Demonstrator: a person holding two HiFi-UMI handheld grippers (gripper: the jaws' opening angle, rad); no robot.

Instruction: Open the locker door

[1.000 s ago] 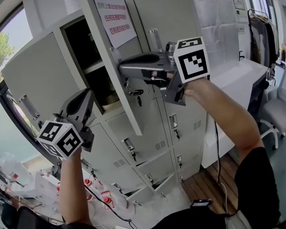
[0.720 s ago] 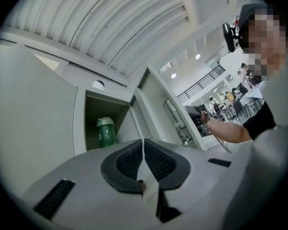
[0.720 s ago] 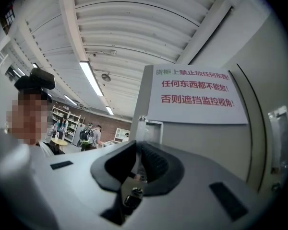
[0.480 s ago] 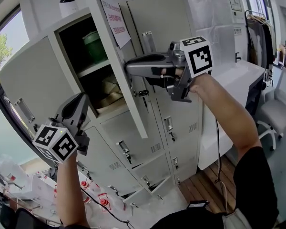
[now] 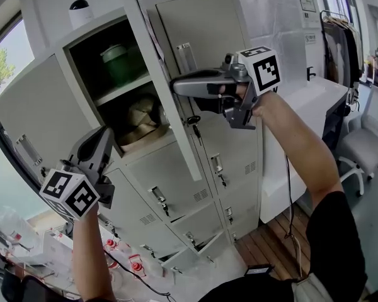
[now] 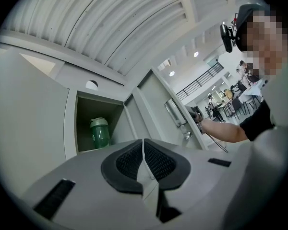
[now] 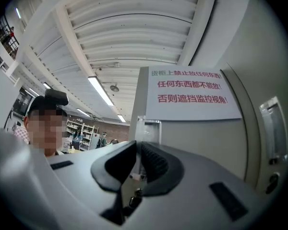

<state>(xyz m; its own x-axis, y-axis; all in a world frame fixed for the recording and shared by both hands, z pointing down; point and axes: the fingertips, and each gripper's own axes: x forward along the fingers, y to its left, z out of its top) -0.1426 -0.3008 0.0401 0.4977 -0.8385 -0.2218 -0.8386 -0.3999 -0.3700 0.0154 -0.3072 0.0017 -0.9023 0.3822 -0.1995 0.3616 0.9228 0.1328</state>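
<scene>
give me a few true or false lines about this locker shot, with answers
1. The locker door stands open. True.
2. A green bottle stands on the upper shelf inside. True.
3. The left gripper grips the door. False: it hangs low and apart from the lockers, jaws together and empty; the right gripper is closed on the door's edge.
4. The door's front is bare. False: a paper sign with red print is stuck on it.
5. The lower shelf inside is empty. False: a beige cloth thing, perhaps a hat, lies there.
</scene>
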